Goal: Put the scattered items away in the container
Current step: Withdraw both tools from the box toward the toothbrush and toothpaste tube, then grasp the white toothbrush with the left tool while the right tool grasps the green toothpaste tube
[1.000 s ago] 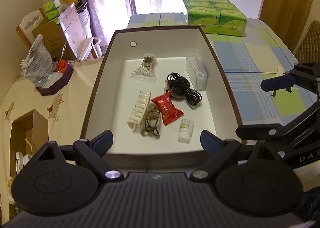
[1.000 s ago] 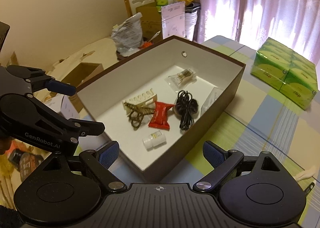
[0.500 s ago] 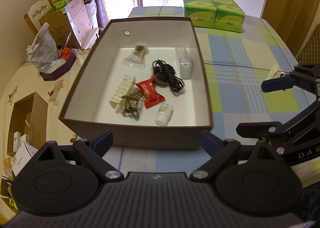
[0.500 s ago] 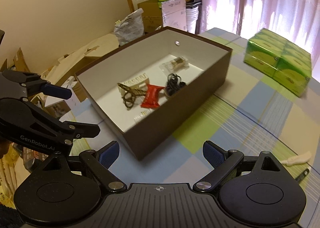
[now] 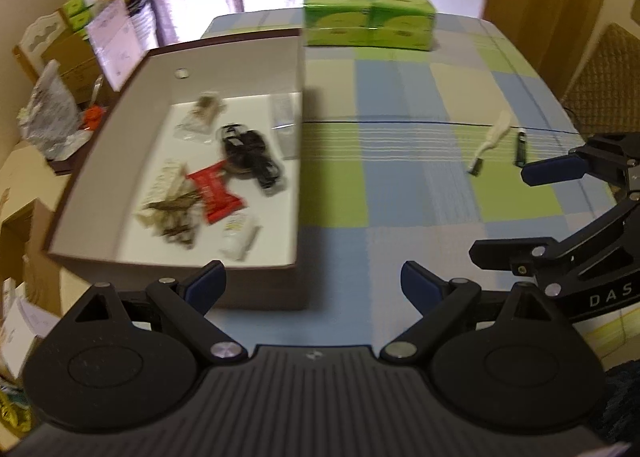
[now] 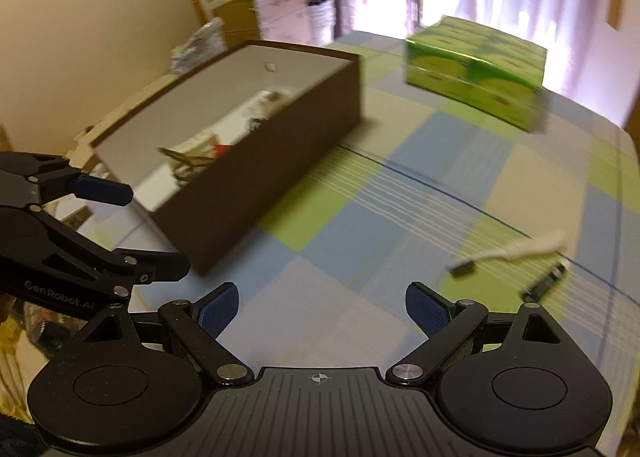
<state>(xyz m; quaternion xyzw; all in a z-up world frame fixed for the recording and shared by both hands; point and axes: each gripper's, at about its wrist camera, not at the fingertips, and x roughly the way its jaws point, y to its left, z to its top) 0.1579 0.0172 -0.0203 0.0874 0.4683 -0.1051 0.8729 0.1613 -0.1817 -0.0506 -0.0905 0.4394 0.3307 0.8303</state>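
Observation:
The brown box [image 5: 298, 177] with white inside stands at the left of the checked tablecloth. In it lie a red packet [image 5: 214, 191], a black cable [image 5: 248, 153], a white bottle [image 5: 240, 237], a brown hair clip [image 5: 176, 213] and a bag of swabs [image 5: 204, 113]. A white stick-shaped item [image 5: 494, 137] [image 6: 532, 249] and a small black stick [image 5: 521, 147] [image 6: 548, 281] lie loose on the cloth to the right. My left gripper [image 5: 314, 289] hovers open by the box's near right corner. Over the cloth, my right gripper [image 6: 322, 309] is open and empty.
A green pack of tissues [image 5: 368, 13] [image 6: 476, 73] sits at the far end of the table. Cardboard boxes, a plastic bag [image 5: 50, 113] and clutter fill the area left of the box [image 6: 260, 177]. A wicker chair [image 5: 600, 69] stands at the right edge.
Both grippers have pulled back from over the box and shifted right. The box now sits to the left, and the two loose items on the cloth have come into view.

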